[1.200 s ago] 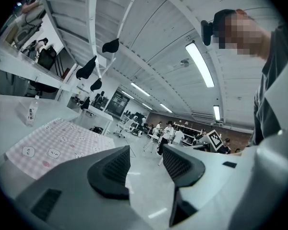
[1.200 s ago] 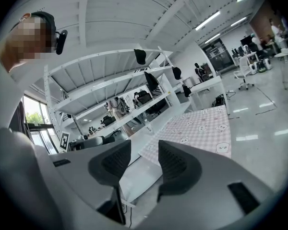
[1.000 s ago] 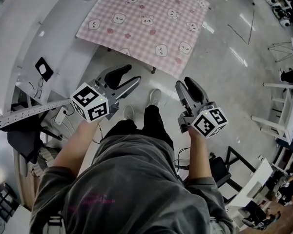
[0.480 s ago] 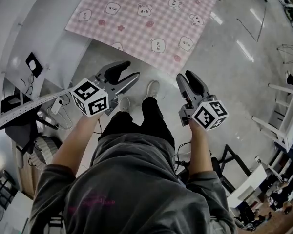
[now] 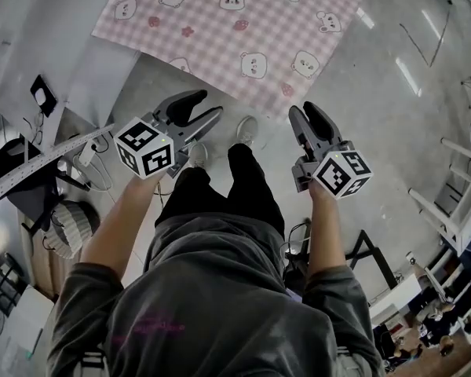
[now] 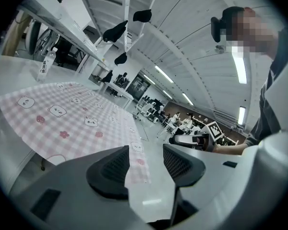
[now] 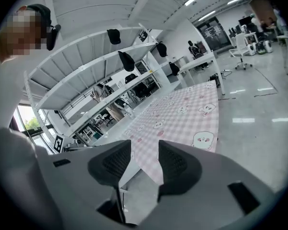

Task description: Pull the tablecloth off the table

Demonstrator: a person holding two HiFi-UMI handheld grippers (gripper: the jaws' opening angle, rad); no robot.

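beyond left hand-held gripper (image 5: 204,108) and right hand-held gripper (image 5: 304,113), both agape, empty: tablecloth (image 5: 243,34).

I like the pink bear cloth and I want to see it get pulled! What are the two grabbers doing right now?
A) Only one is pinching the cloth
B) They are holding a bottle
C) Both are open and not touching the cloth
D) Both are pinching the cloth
C: the left gripper and the right gripper both have their jaws apart with nothing gripped, and the tablecloth lies spread out ahead of them.
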